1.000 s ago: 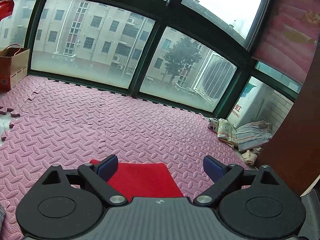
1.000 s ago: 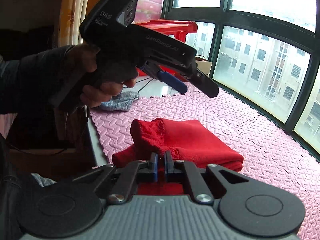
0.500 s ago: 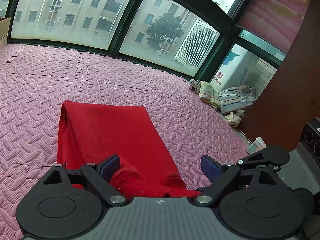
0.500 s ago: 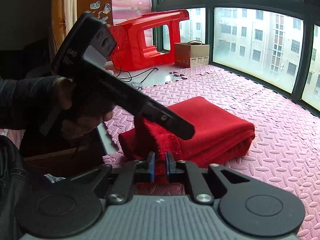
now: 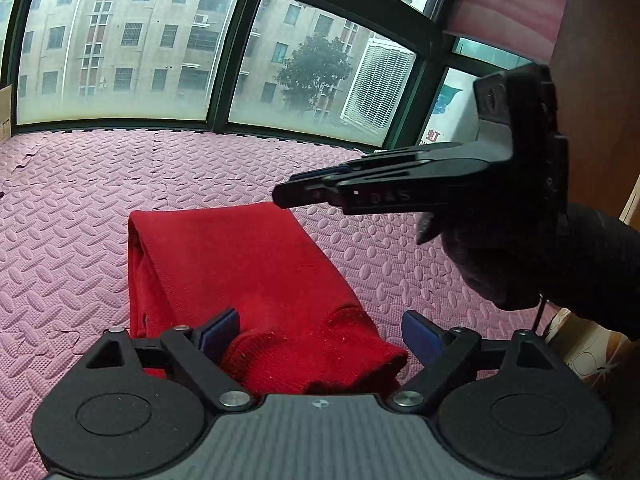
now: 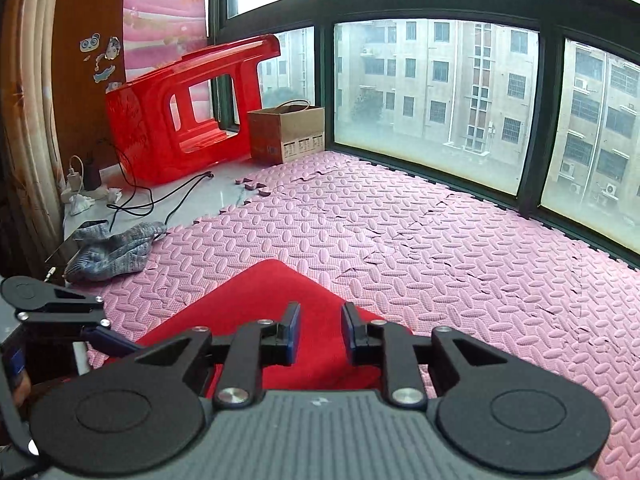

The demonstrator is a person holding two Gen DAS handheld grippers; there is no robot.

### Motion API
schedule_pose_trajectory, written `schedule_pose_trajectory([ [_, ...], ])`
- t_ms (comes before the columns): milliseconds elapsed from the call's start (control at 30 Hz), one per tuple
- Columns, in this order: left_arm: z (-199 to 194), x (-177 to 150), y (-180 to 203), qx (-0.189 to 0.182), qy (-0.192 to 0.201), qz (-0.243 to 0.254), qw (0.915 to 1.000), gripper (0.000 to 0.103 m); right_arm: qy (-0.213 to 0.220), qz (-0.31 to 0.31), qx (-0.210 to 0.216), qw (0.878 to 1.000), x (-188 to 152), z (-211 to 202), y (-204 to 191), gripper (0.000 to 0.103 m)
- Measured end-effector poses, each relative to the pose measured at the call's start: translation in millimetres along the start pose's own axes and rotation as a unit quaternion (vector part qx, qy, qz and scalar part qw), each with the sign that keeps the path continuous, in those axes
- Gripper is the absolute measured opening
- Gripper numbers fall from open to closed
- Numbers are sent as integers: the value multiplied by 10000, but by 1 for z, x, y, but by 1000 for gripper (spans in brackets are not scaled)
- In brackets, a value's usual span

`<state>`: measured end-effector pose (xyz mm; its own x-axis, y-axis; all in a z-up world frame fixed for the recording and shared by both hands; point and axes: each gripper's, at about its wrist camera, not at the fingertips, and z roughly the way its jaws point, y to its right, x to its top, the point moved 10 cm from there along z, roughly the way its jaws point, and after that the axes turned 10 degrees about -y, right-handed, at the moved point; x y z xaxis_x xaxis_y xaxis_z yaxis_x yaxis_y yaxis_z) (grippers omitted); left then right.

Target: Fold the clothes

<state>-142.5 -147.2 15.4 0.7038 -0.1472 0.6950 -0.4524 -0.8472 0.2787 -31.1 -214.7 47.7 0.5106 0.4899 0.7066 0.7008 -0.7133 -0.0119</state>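
A folded red knit garment (image 5: 240, 264) lies on the pink foam mat (image 5: 80, 220). My left gripper (image 5: 320, 336) is open and low over the garment's bunched near end, which sits between the blue pads without being pressed. In the left wrist view my right gripper (image 5: 296, 190), held by a dark-gloved hand (image 5: 500, 264), hovers above the garment's far right corner. In the right wrist view my right gripper (image 6: 320, 332) has its jaws opening with a narrow gap. Nothing is between them, and the red garment (image 6: 272, 288) lies below. A left gripper pad (image 6: 114, 342) shows at the left.
At the back left stand a tipped red plastic stool (image 6: 192, 112) and a cardboard box (image 6: 288, 132). A grey knit piece (image 6: 112, 248) and black cables (image 6: 160, 200) lie beside the mat. Dark-framed windows run along the far side. A wooden panel (image 5: 600, 80) rises at the right.
My right gripper has let go of the red fold, parted its jaws and swung away over the garment. My left gripper has come down over the garment's near end.
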Motion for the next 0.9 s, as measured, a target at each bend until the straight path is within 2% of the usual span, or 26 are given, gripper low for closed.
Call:
schedule_pose_trajectory([
  [167,4,-7,-1,78,3,175,9998,90,-346,150,-363,9986,-17,34,17,23],
  [333,8,-16,0,244,19,503,9984,91,-327,312,-280,9986,-32,37,21,23],
  [400,7,-18,2,310,39,627,9975,91,-259,250,-113,9993,-27,25,11,25],
  [500,5,-18,1,225,83,557,9982,92,-186,33,288,9994,-25,4,-13,35],
  [633,3,-17,-1,126,131,477,9987,93,-370,-349,945,9942,-36,-13,-47,46],
  [733,1,-20,1,106,142,595,9981,93,-624,-644,1042,9905,-54,-13,-61,49],
  [833,-7,-24,5,128,213,759,9968,98,-658,-481,1133,9902,-56,-13,-60,50],
  [900,-17,-27,6,152,290,817,9961,101,-587,-381,1226,9900,-49,-17,-59,54],
])
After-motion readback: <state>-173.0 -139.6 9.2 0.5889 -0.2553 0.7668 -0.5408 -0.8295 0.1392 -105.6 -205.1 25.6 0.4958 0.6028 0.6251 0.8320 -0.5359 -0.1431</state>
